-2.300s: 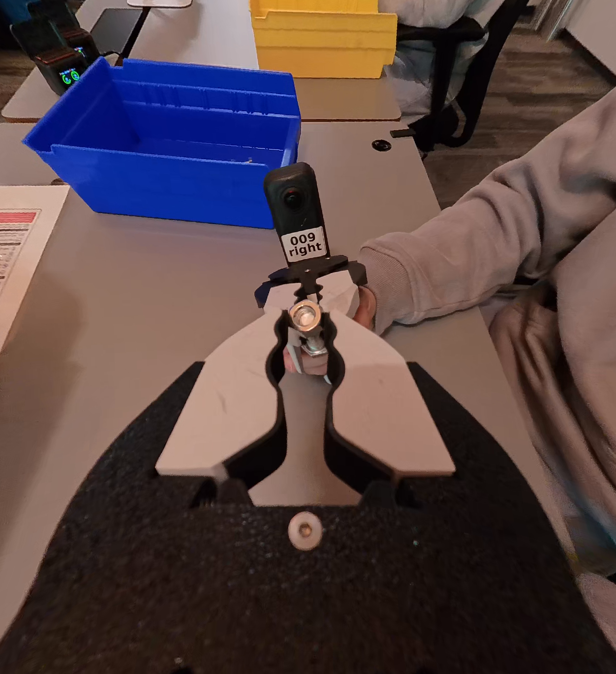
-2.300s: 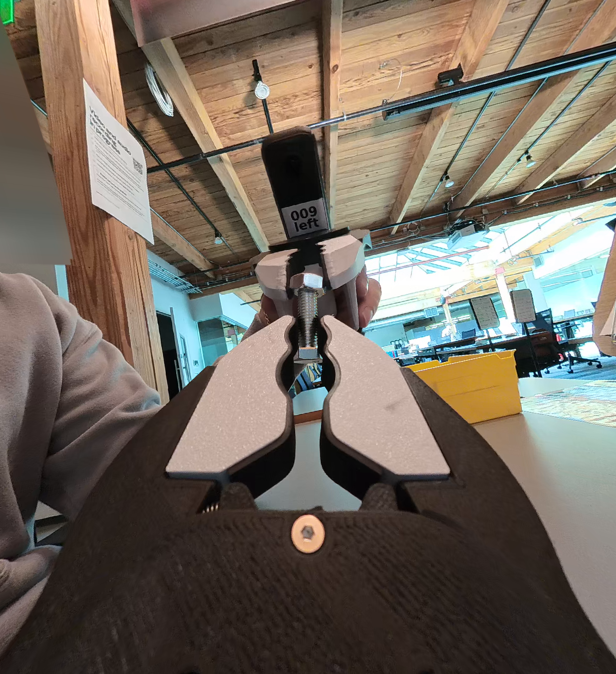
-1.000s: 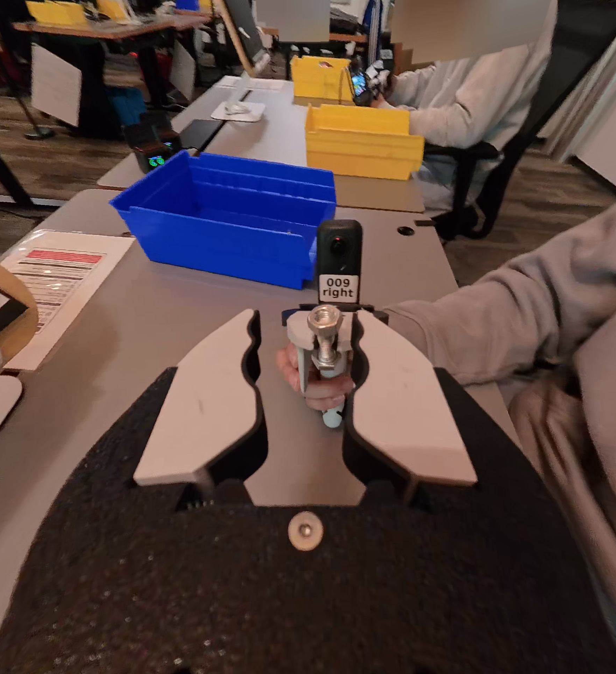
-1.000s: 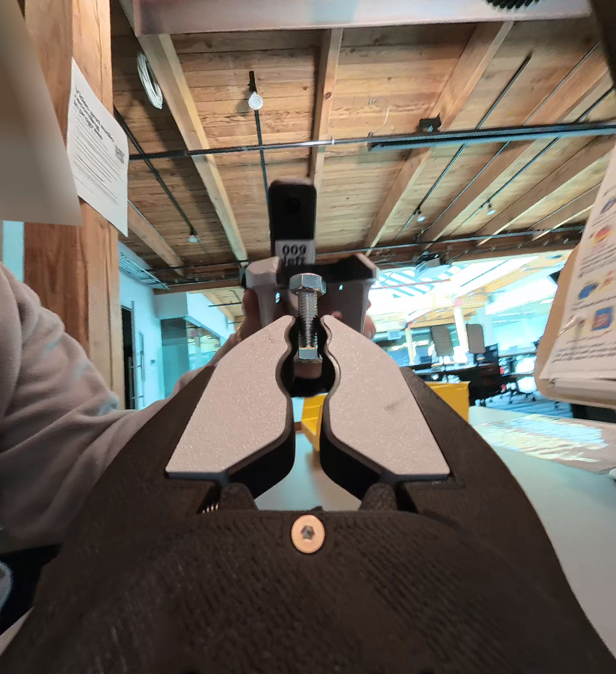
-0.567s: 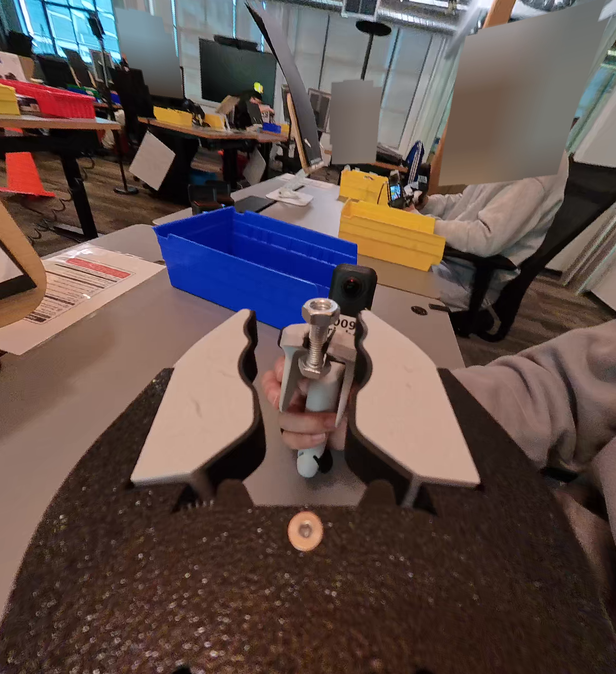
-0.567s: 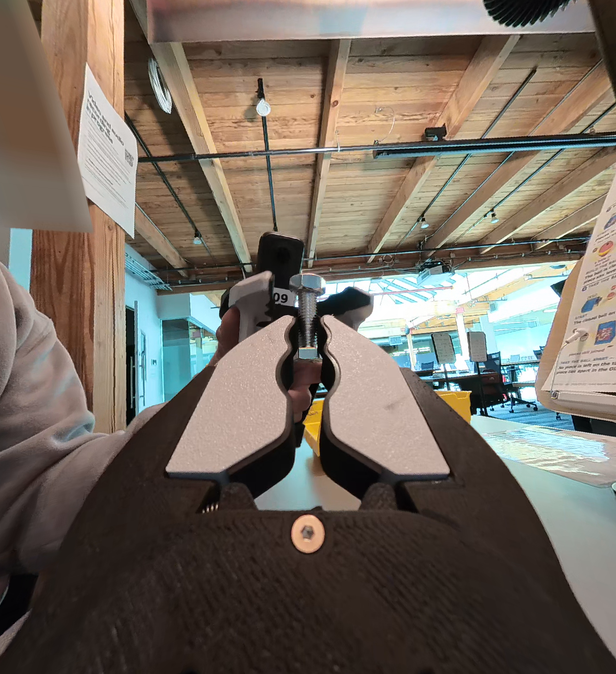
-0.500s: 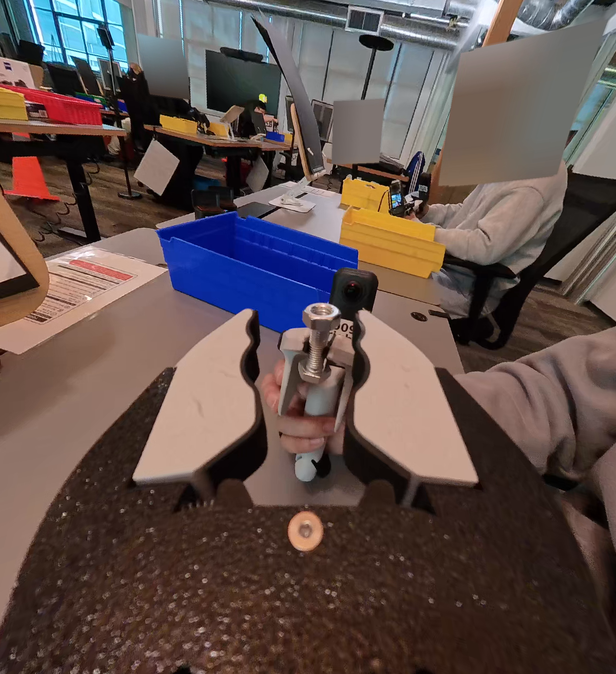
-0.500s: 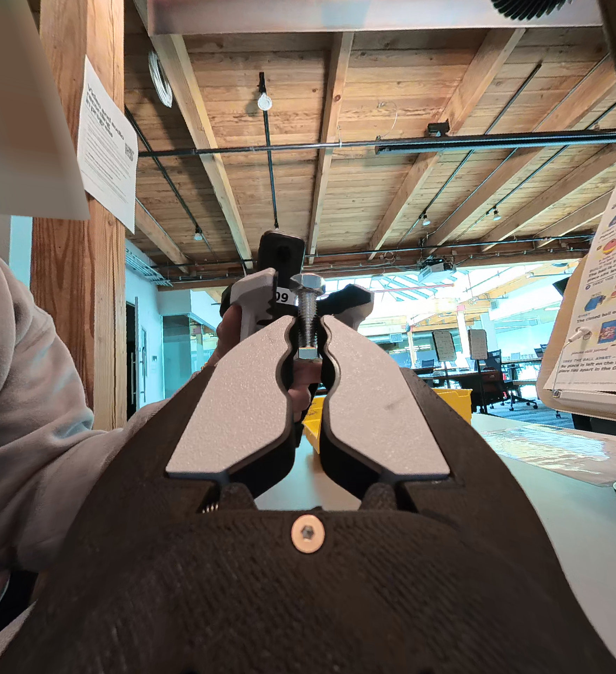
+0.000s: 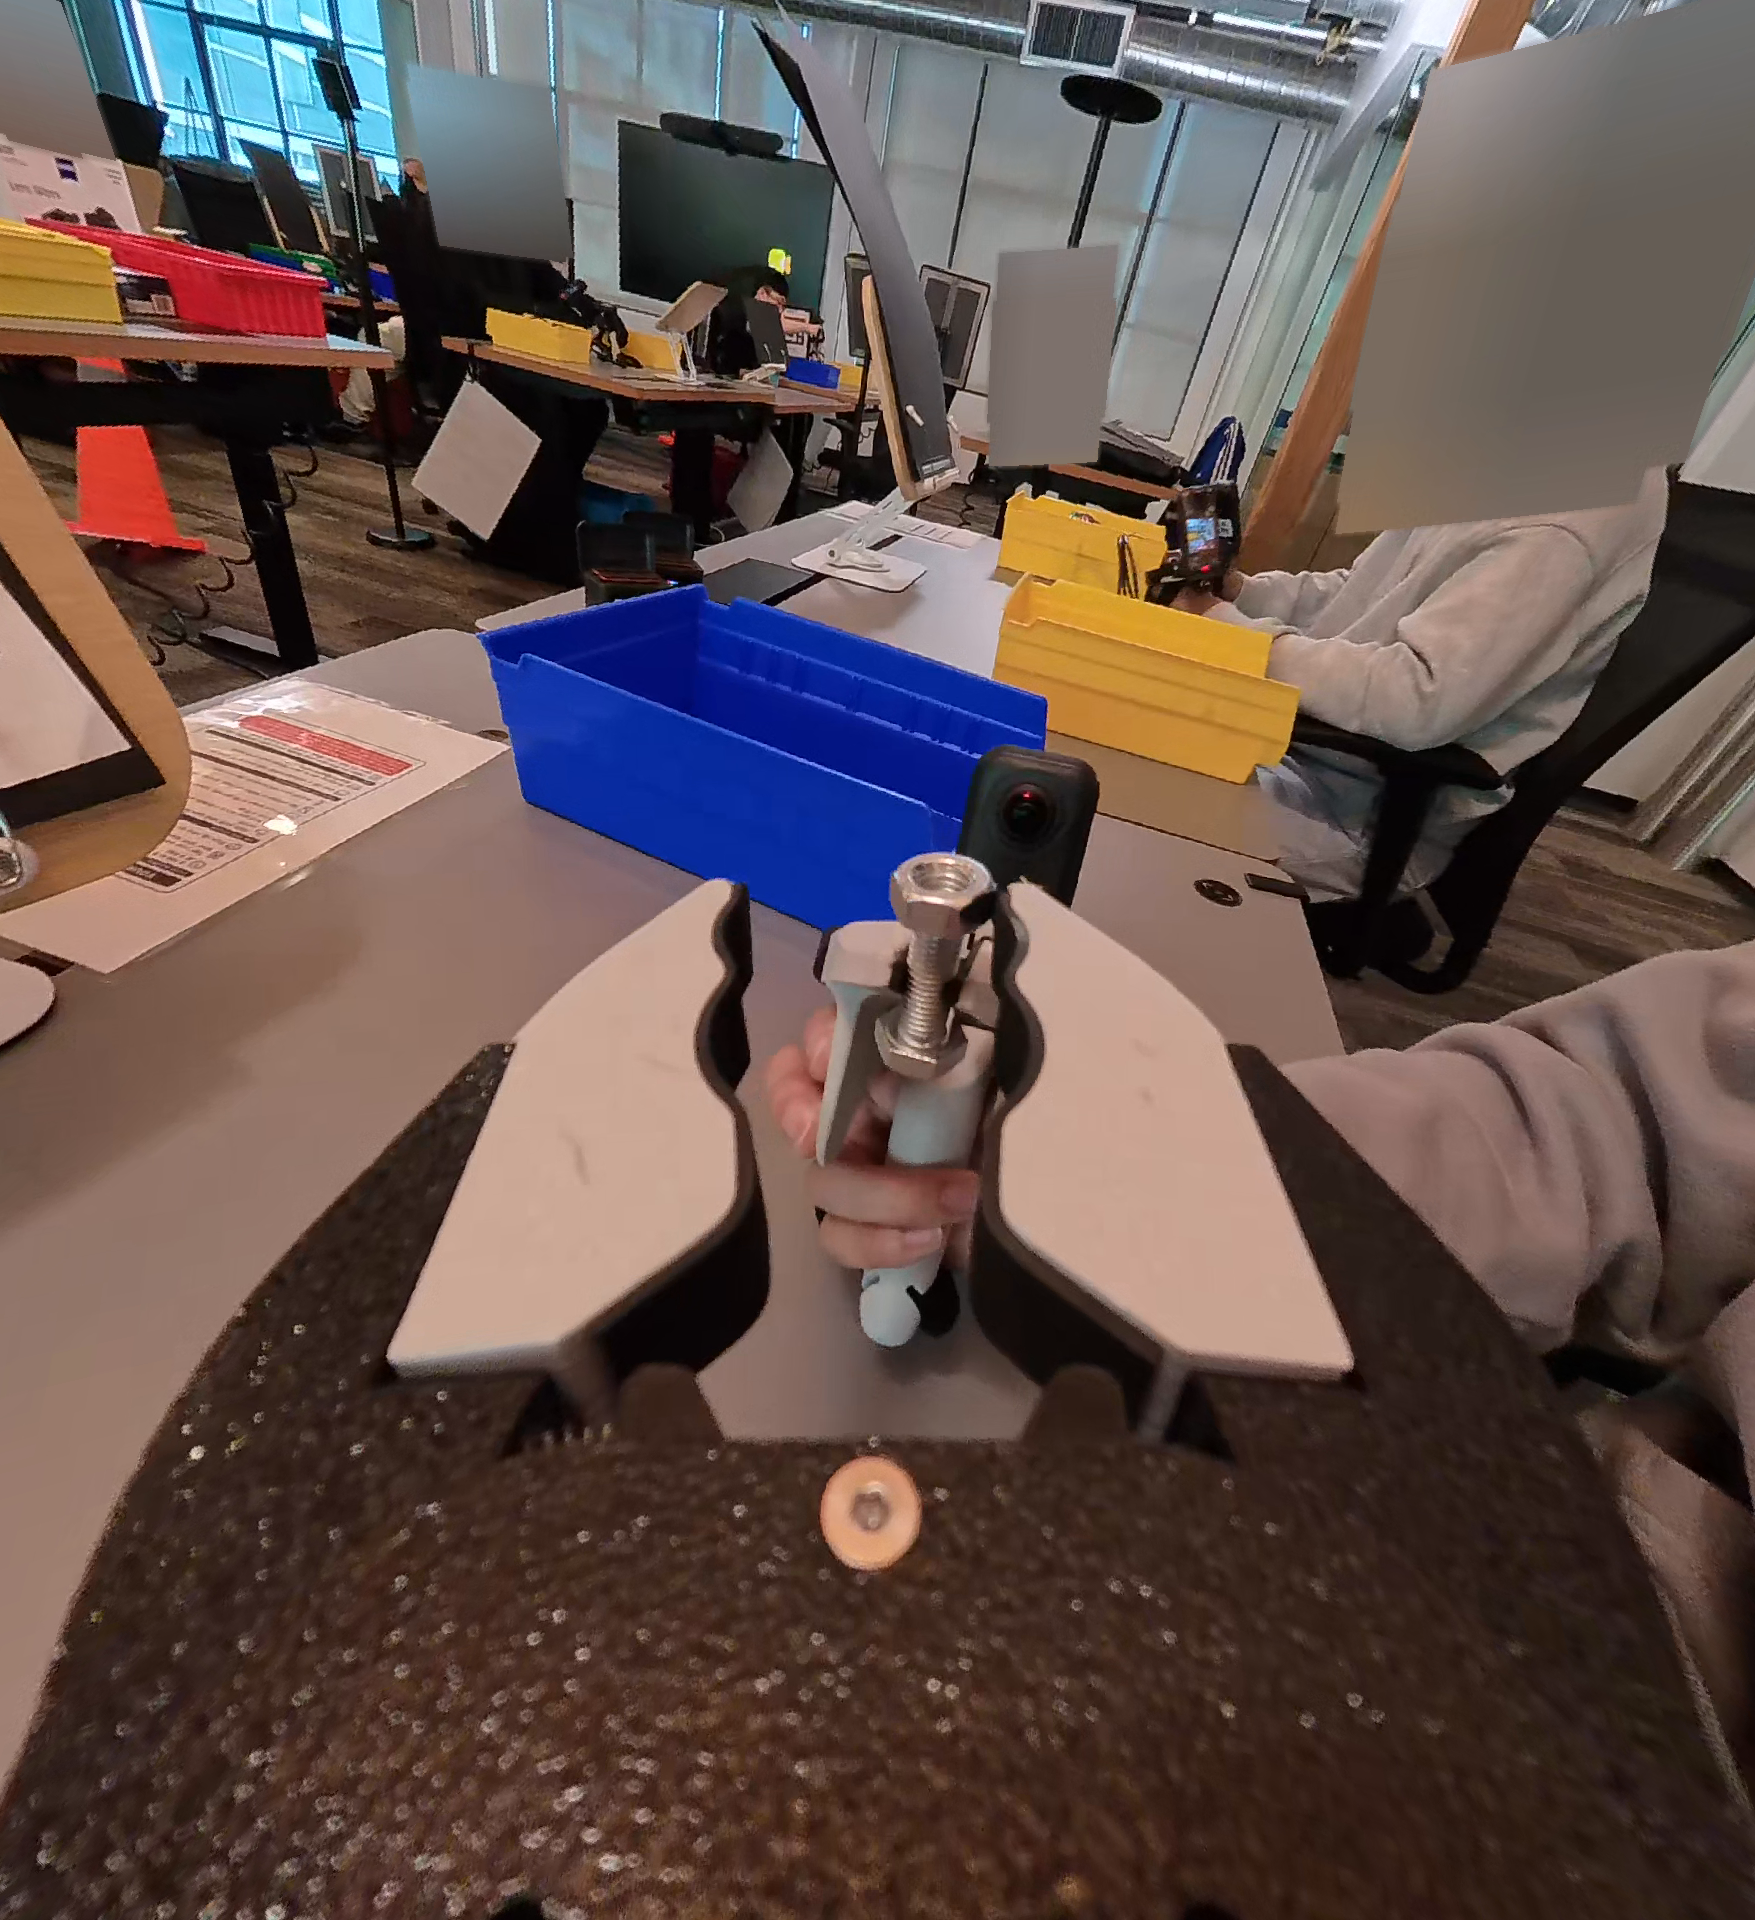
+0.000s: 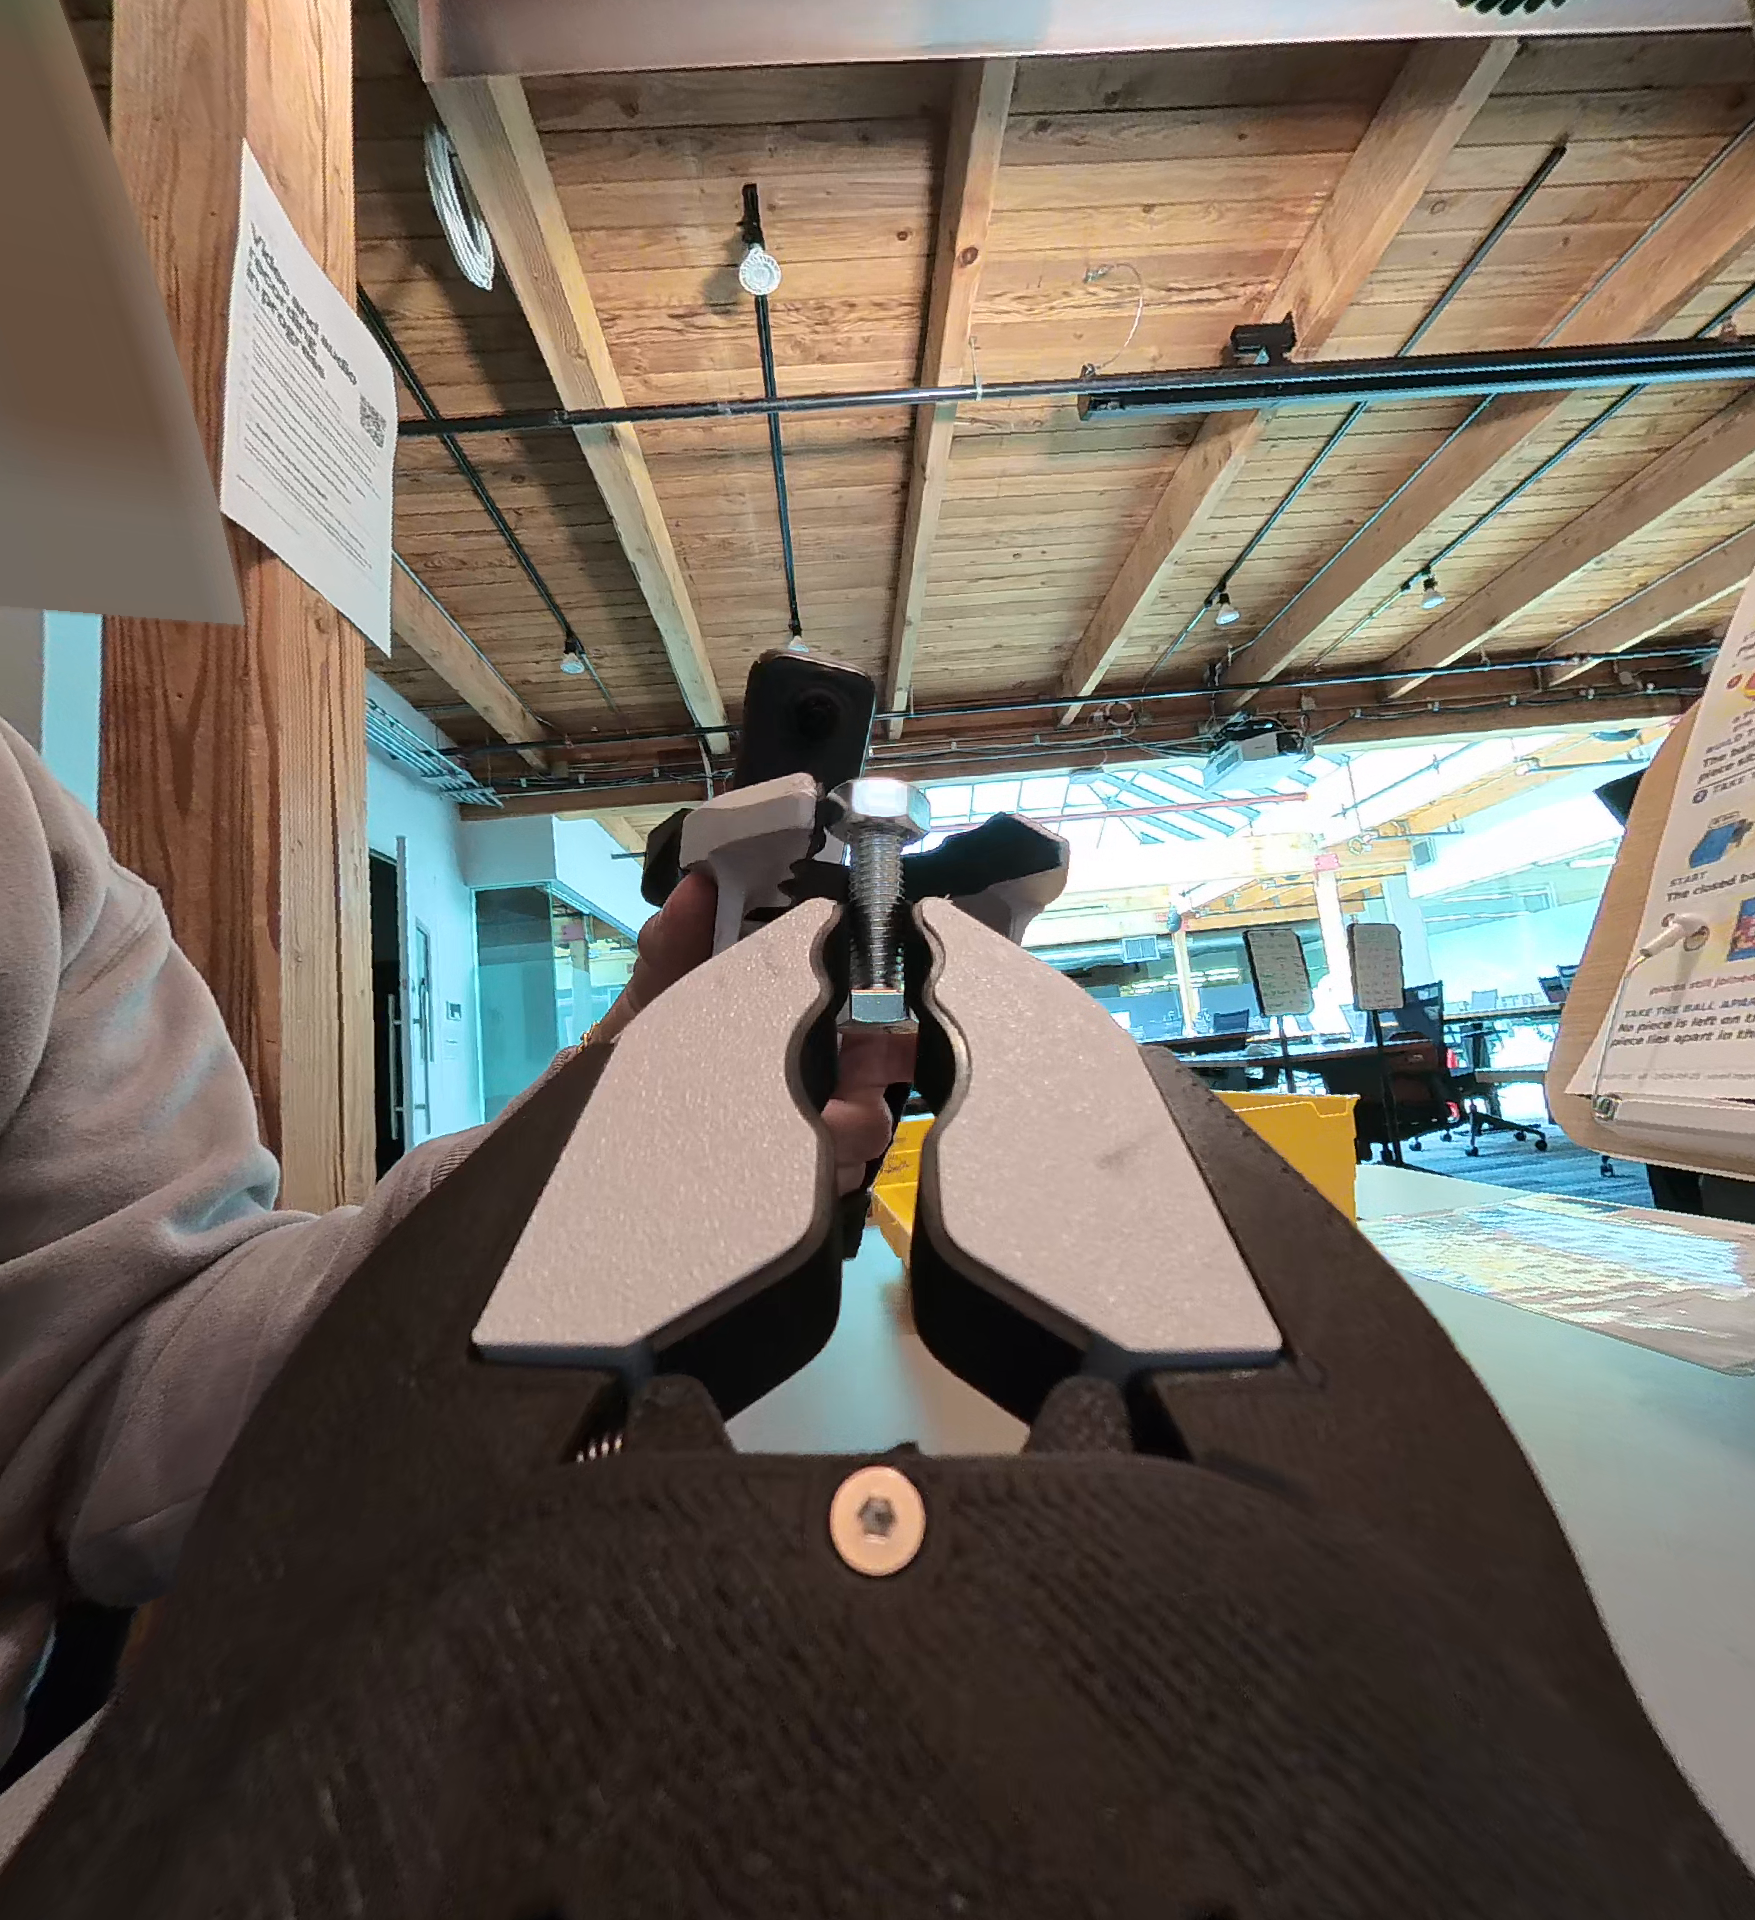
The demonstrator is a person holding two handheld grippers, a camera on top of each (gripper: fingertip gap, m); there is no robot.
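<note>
Since a moment ago the left gripper (image 9: 868, 914) has tipped a little further up, so more of the room shows behind the blue bin (image 9: 748, 748), and its jaws have narrowed slightly yet stand wide, with nothing pressed between them. Between its fingers, farther off, the right gripper (image 9: 930, 997) is seen head-on — a hand (image 9: 878, 1174) wrapped round its pale handle. That gripper is clamped on a steel bolt (image 10: 878, 925): both fingers (image 10: 707, 1091) press the threaded shank, the bolt upright, with a hex nut (image 10: 878, 805) at the top end, clear of the fingers, and the hex head low down between them.

From the right wrist view the left gripper (image 10: 852, 831) sits just behind the nut, its two tips spread to either side and not touching it.

A grey table (image 9: 281, 1039) carries the bin, a printed sheet (image 9: 260, 790) to the left, and a yellow bin (image 9: 1143, 675) on the next table behind. A grey sleeve (image 9: 1538, 1122) comes in from the right. A wooden post (image 10: 229, 727) with a paper notice stands behind the person's shoulder.
</note>
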